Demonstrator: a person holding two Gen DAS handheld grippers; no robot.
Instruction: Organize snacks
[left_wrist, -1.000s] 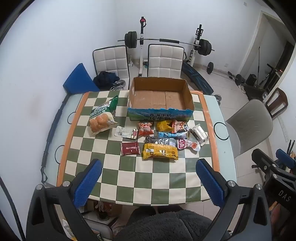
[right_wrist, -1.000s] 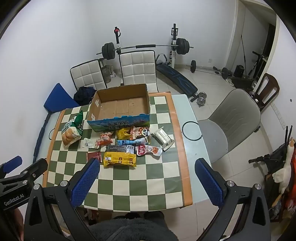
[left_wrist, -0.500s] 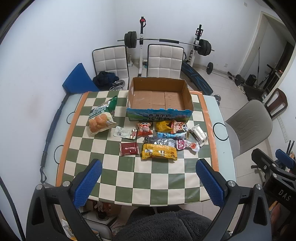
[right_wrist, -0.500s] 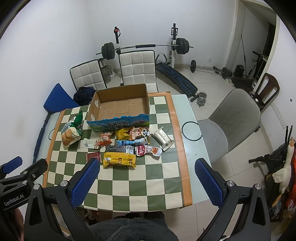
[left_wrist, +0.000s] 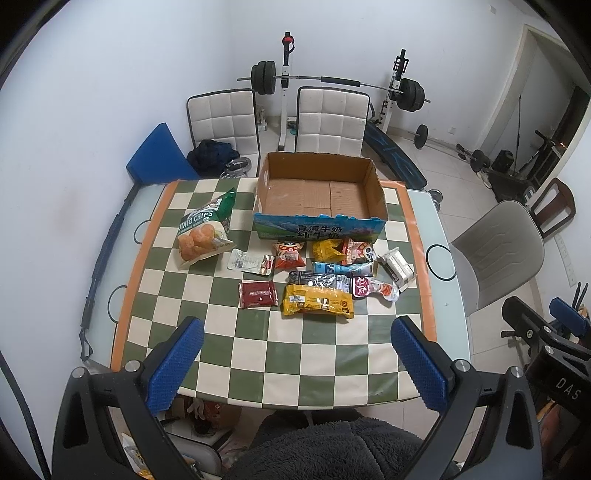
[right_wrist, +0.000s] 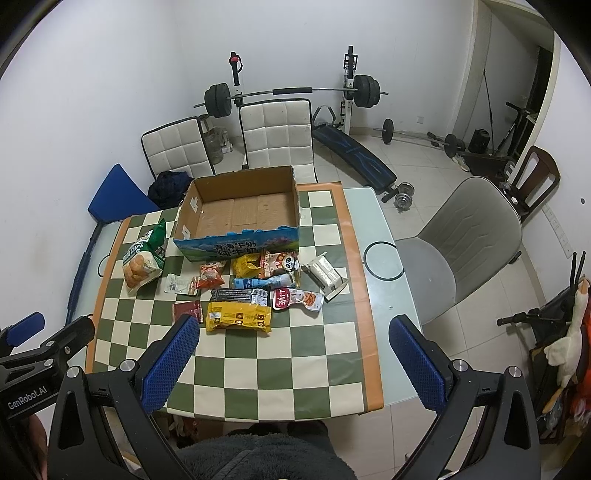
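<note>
Both claws, left claw (left_wrist: 297, 363) and right claw (right_wrist: 293, 362), gape above the snacks (left_wrist: 317, 273).

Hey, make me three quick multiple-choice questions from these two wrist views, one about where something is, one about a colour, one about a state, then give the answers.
1. Where does the potato chips bag lie?
A. Inside the box
B. On the table, left of the box
C. On a chair

2. What colour is the long packet nearest the grippers?
A. Yellow
B. Purple
C. White

3. What state is the cardboard box in?
A. Taped shut
B. Full of snacks
C. Open and empty

Answers: 1 B, it rests on the checked cloth beside the box. 2 A, its wrapper is yellow. 3 C, its bare brown floor shows; the left gripper and right gripper both hang open, holding nothing.
</note>
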